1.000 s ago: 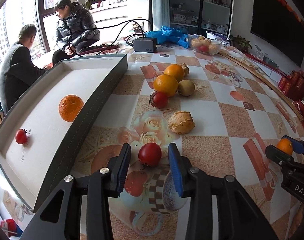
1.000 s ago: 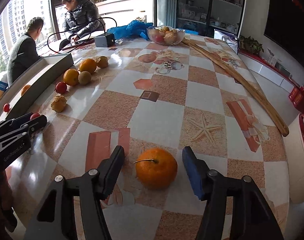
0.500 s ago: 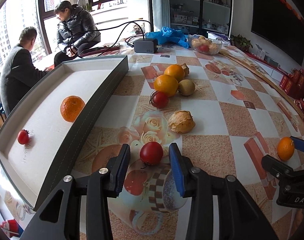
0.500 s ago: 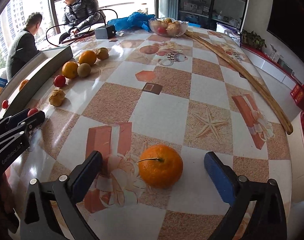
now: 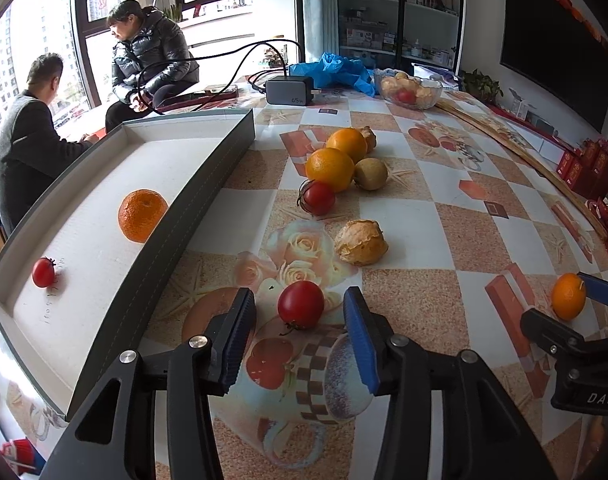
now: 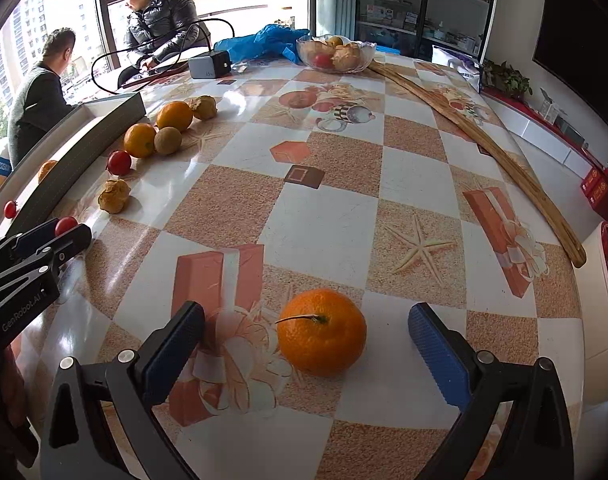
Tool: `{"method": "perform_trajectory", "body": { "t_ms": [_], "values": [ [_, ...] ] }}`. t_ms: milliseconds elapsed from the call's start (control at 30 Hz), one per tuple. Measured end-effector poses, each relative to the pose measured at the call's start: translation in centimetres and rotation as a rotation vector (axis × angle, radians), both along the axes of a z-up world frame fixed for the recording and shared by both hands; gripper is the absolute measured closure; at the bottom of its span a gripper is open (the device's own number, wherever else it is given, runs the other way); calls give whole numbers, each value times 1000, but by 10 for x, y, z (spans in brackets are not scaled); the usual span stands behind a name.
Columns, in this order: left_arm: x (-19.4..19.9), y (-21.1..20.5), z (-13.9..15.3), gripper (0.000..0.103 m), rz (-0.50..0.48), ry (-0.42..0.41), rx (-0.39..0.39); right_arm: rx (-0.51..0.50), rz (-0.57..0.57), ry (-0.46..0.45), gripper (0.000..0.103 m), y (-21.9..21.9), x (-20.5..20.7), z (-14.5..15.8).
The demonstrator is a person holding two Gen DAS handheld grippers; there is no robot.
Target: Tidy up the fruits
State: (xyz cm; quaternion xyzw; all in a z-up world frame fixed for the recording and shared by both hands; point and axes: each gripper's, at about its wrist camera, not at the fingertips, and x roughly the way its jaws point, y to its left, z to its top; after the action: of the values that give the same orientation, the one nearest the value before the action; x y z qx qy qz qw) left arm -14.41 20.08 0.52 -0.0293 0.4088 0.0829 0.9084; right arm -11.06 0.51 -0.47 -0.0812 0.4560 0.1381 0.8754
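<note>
- Table [image 5: 455, 240]: I judge most of the sorting outstanding; loose fruit lies across the patterned cloth, only two pieces are boxed
- Tray [image 5: 208, 188]: the long grey box with the white floor sits at my left on the table; I take it as the destination, since it holds one mandarin [image 5: 140, 215] and one small tomato [image 5: 43, 272], well apart from each other
- Unsorted cluster beside the tray's outer wall: two oranges [image 5: 330, 169] touching, a kiwi [image 5: 370, 174] against the nearer one, a red tomato [image 5: 318, 197] just in front, a wrinkled brown fruit [image 5: 361, 242] nearer me, and another brown fruit behind the far orange
- Glass bowl [image 6: 335, 53] at the far edge holds more fruit; I cannot tell whether it belongs to this job
- Right gripper [image 6: 307, 344]: fingers spread wide, a stemmed mandarin [image 6: 321, 332] resting on the table between them, neither pad touching
- Left gripper [image 5: 300, 330]: fingers apart, a red cherry tomato [image 5: 300, 305] on the table between the pads, gaps on both sides
- Assessment: two in, at least eight out; both tools are lined up, nothing is gripped yet
</note>
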Motion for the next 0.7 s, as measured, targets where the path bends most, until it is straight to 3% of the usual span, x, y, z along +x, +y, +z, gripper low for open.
{"method": "perform_trajectory", "body": {
  "t_ms": [700],
  "values": [
    [0, 0, 0, 51, 0, 0, 1, 0, -1, 0, 1, 0, 0, 0]
  ]
}}
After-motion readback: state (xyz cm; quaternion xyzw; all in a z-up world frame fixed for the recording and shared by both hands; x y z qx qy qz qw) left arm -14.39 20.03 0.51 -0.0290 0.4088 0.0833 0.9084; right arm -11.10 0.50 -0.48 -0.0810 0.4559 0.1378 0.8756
